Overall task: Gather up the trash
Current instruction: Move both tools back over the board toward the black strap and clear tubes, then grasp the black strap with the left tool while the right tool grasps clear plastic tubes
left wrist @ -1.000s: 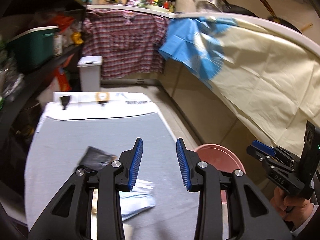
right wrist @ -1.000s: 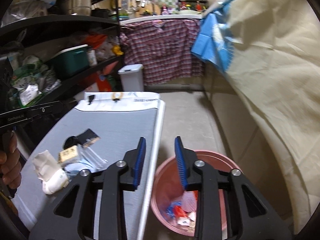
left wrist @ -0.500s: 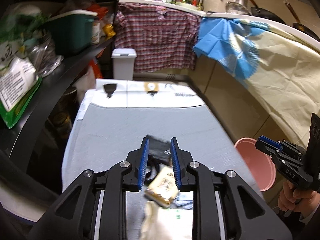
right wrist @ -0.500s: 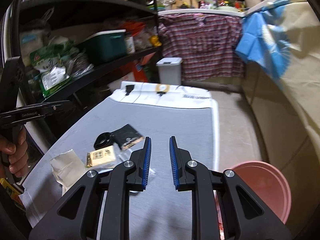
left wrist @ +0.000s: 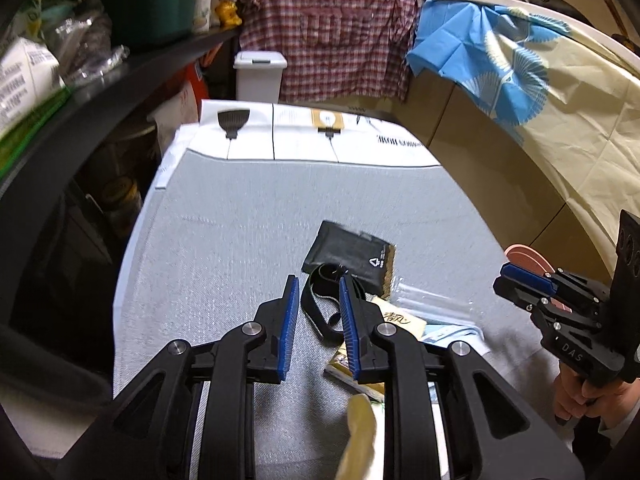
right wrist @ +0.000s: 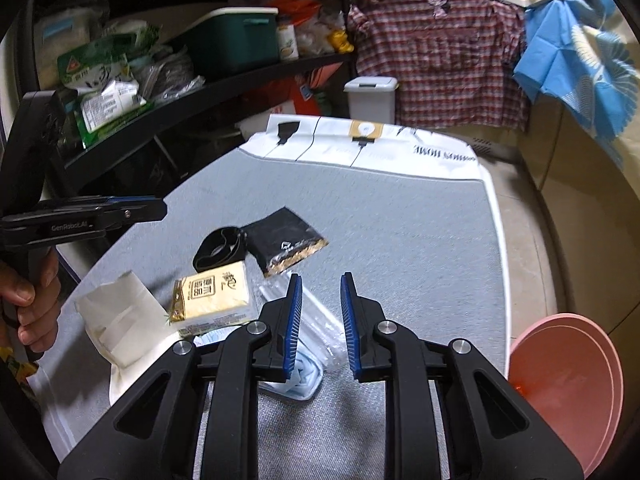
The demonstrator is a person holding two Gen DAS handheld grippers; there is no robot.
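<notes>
A: Nearest first. How does the left hand-held gripper [left wrist: 318,312] stand?

B: Its blue pads are a narrow gap apart and grip nothing. It hangs over the trash on the counter [left wrist: 240,240], with a black strap loop [left wrist: 320,312] showing between the pads on the surface below. A pale crumpled paper [left wrist: 358,436] lies nearer still, between the gripper's arms.

A: And the right hand-held gripper [right wrist: 320,312]?

B: Also a narrow gap, empty. It hovers above a clear plastic wrapper [right wrist: 320,320] near the counter's near edge, with a light blue mask [right wrist: 302,380] under its left finger.

A: Where does the rest of the trash lie?

B: All toward the near left part of the counter. In the right wrist view the paper [right wrist: 120,320] sits by the left edge, a yellow tissue pack [right wrist: 212,300] is just beside it, the strap [right wrist: 218,250] touches the pack's far side, and a black pouch [right wrist: 284,244] lies just beyond, beside the strap. In the left wrist view the pouch [left wrist: 348,256] lies just past the pads.

A: The bin?

B: A pink bucket [right wrist: 568,384] stands on the floor off the counter's right edge, near the near corner. From the left wrist only its rim [left wrist: 524,256] shows, behind the right gripper.

A: Farther on?

B: A white printed sheet [right wrist: 372,148] covers the counter's far end. Beyond it a small white lidded bin [right wrist: 370,98] stands before a plaid cloth [right wrist: 436,60], and dark shelves [right wrist: 192,92] run along the left.
</notes>
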